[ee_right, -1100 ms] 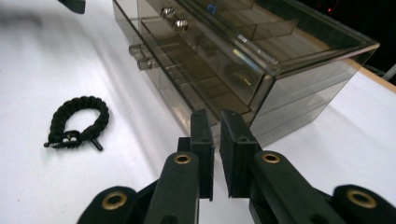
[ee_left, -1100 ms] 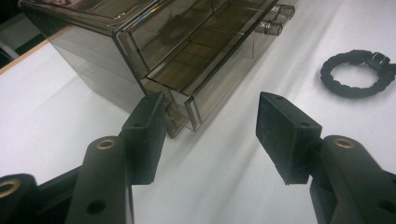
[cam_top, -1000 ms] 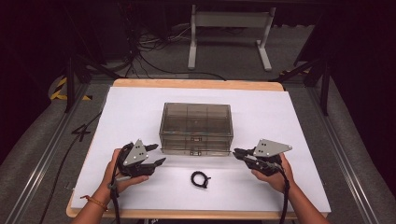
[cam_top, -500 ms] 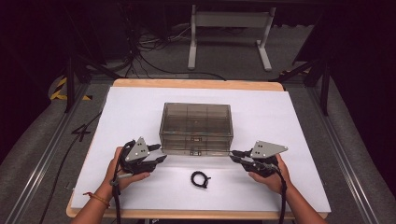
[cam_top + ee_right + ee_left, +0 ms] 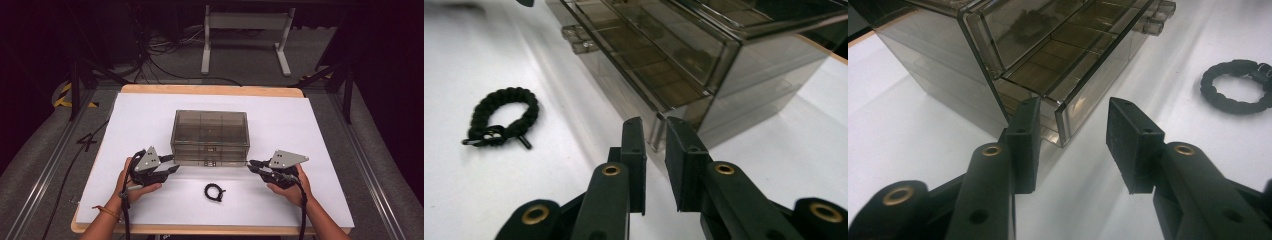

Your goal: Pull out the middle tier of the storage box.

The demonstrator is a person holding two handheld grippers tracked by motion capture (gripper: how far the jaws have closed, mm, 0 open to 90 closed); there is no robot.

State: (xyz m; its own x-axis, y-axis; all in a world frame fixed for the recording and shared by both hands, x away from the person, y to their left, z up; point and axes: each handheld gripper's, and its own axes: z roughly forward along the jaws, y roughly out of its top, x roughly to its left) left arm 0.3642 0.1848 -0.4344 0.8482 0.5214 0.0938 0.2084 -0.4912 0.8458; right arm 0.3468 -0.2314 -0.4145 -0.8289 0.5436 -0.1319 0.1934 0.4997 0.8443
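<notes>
A smoky see-through drawer box point(image 5: 210, 127) stands mid-table. Its lowest drawer point(image 5: 1083, 95) sticks out a little at the front. My left gripper point(image 5: 172, 166) is at the box's left front corner. In the left gripper view its jaws point(image 5: 1073, 130) straddle the drawer's front corner; they have just been closing, and a gap still shows on both sides. My right gripper point(image 5: 253, 165) is at the right front corner. Its narrow jaws point(image 5: 655, 142) are shut on the end of the drawer front point(image 5: 656, 131). A black braided bracelet point(image 5: 214, 192) lies on the table between the hands.
The white table cover point(image 5: 325, 140) has bare room on both sides of the box and behind it. The wooden table edge point(image 5: 210, 230) runs along the front. Cables and a white stand point(image 5: 245, 35) are on the floor beyond the table.
My left gripper has edged in toward the box's left front corner. The right gripper has hardly moved. The bracelet lies where it was.
</notes>
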